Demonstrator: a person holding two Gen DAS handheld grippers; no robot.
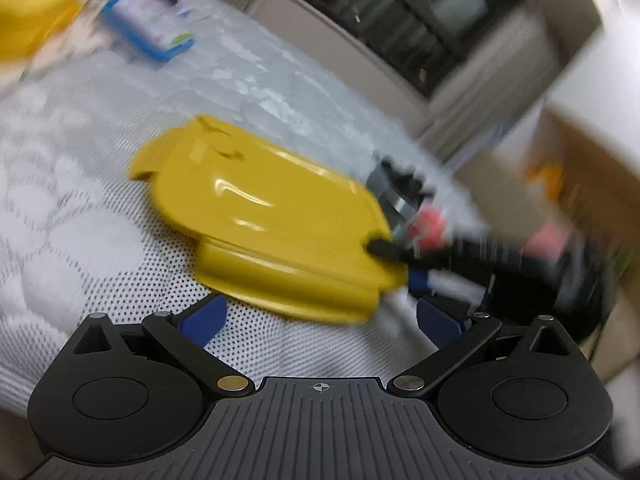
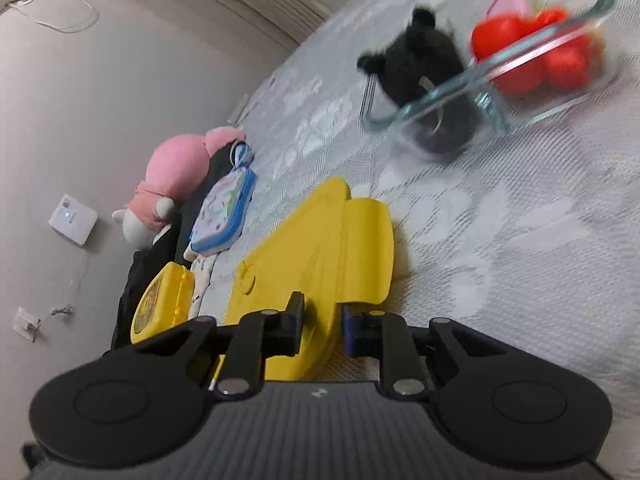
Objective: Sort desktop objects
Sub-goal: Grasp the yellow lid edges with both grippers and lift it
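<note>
right jaws pinch the yellow lid while the left waits wide

the yellow lid lies flat on the pale patterned bedcover, and the right gripper has it by the near edge: the two blue-padded fingers sit close together with the lid's rim between them, so i judge it a firm pinch on a thin lip, the only part of a flat lid that offers any purchase. in the left wrist view the same lid fills the middle, and the right tool's black fingertip shows on its edge at about 3 o'clock.

the left gripper stands wide open, holding nothing, its blue pads just short of the lid's near rim at 6 o'clock. it looks poised to steady or take the lid, though that is my guess.

from the right view, a clear glass container sits at 1 o'clock, well apart, with red pieces and a black furry toy in it; the lid likely belongs to a box, but which one i cannot tell. at 9 o'clock a pink plush, a blue-edged pouch and a small yellow case lie in a row along the bed's edge, seemingly unsorted. both views are smeared with motion blur, so fine contact is hard to read.
</note>
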